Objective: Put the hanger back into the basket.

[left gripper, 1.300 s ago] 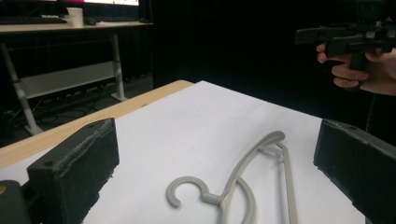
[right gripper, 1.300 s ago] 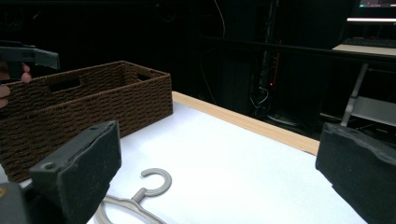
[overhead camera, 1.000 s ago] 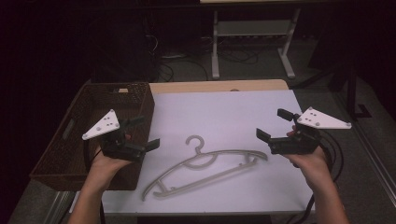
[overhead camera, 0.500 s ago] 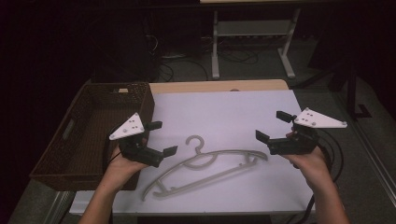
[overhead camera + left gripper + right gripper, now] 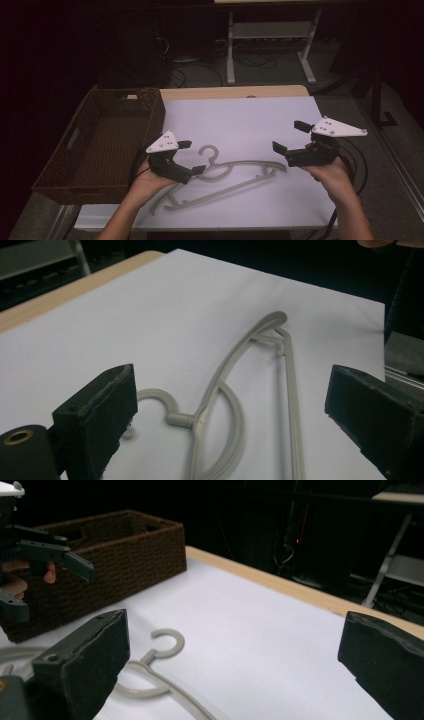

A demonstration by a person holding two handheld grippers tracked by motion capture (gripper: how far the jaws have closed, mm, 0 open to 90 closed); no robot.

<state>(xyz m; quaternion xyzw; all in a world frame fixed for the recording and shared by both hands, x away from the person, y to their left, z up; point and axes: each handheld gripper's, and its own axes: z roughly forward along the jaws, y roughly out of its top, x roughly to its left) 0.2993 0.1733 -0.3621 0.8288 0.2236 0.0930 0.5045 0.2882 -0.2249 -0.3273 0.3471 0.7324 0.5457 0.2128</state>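
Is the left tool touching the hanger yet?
Apart. In the left gripper view, the left tool has its jaws wide on either side of the grey hanger, with white table surface visible between each jaw and the plastic.

I see a grey hanger (image 5: 227,176) that looks like smooth, matt plastic. My grippers have black pads (image 5: 102,405) that look dull and a bit rough at the edges. The table (image 5: 240,117) has a smooth white top, like paper, with a light wood edge. The brown basket (image 5: 97,142) looks woven and bumpy.
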